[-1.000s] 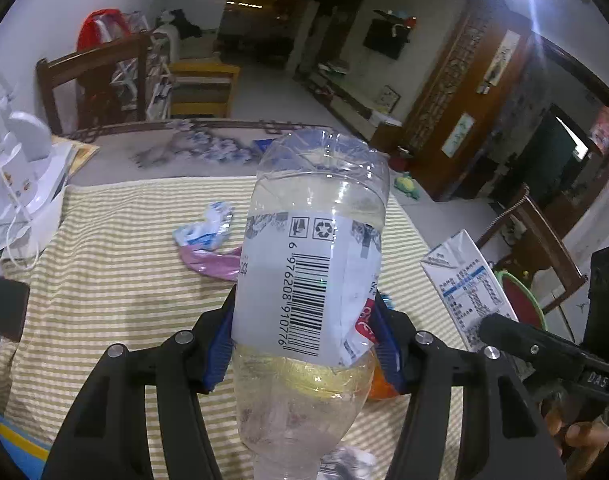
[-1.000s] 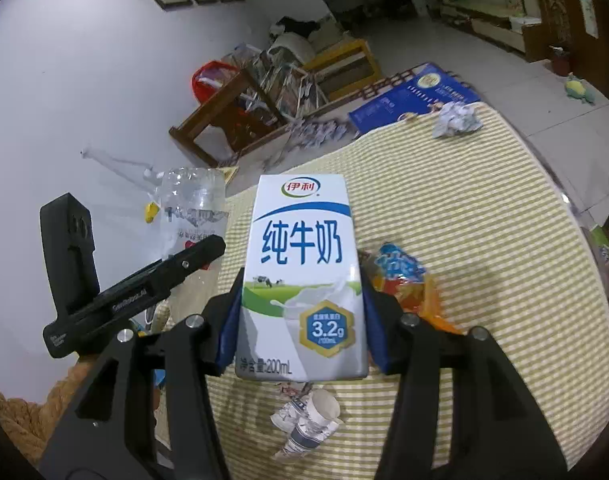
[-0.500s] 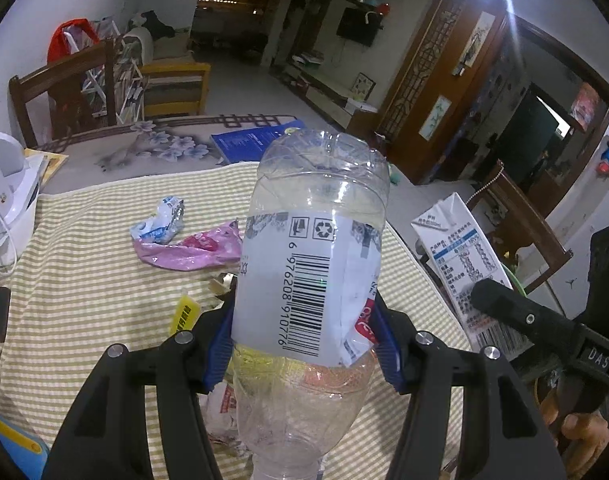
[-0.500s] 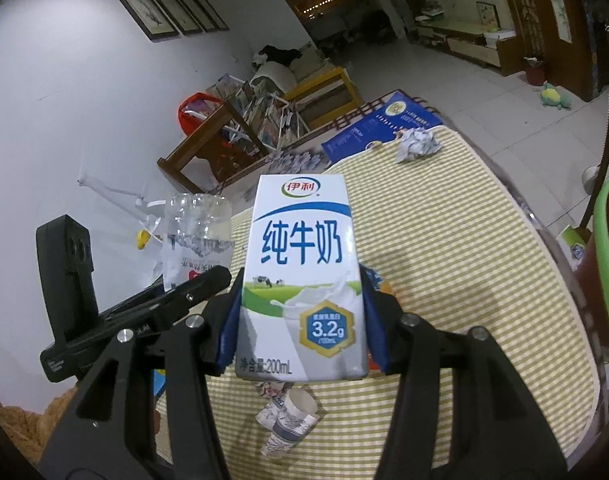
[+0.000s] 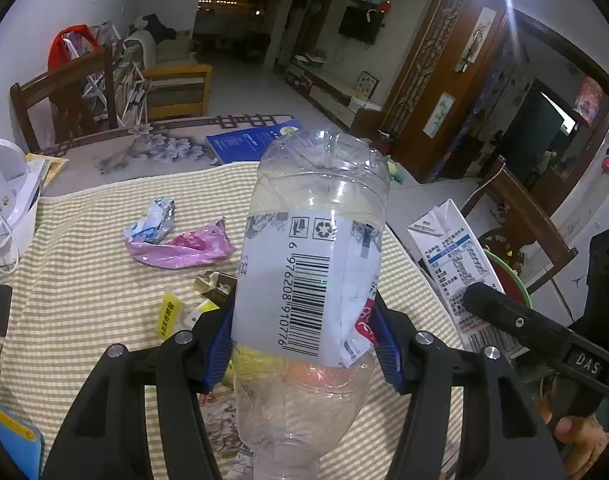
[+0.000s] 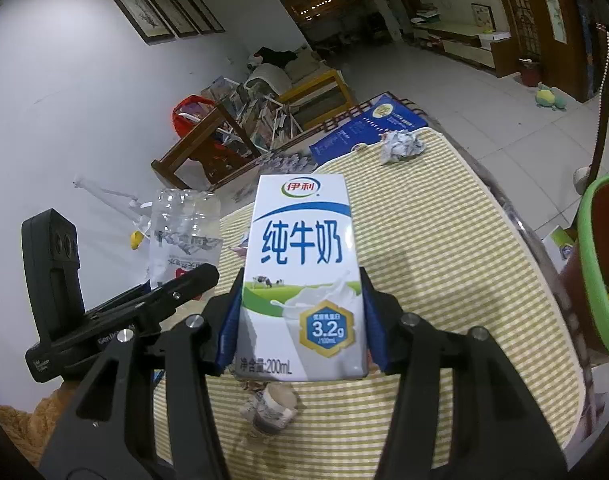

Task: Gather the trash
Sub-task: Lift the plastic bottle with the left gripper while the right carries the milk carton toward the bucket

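Gripping a clear plastic bottle (image 5: 312,264) between the blue pads of the left gripper (image 5: 304,344), pads pressed on both sides of its white barcode label, base pointing away toward 12 o'clock and neck toward 6 o'clock, raised above the yellow striped tablecloth (image 5: 76,280). Clamping a white-and-blue milk carton (image 6: 302,280) in the right gripper (image 6: 302,336), blue pads tight against both side walls, carton upright with its printed front to the camera and its top toward 12 o'clock. In the left wrist view, lying on the cloth: a crumpled pink wrapper (image 5: 180,246) at 10 o'clock of the bottle, a crushed blue-and-white wrapper (image 5: 154,224) touching its far edge, a small yellow packet (image 5: 169,314) and a torn gold scrap (image 5: 214,284) just beside the left pad. Showing also, at 3 o'clock there, the same carton (image 5: 456,264) held in the other tool, past the table's edge. In the right wrist view, resting on the cloth: a crushed paper cup (image 6: 270,414) directly below the carton at 6 o'clock, a crumpled paper ball (image 6: 400,146) well apart at 1 o'clock near a blue booklet (image 6: 368,128). Standing at 3 o'clock, off the table: a green-rimmed bin (image 6: 596,272), partly cut off by the frame.
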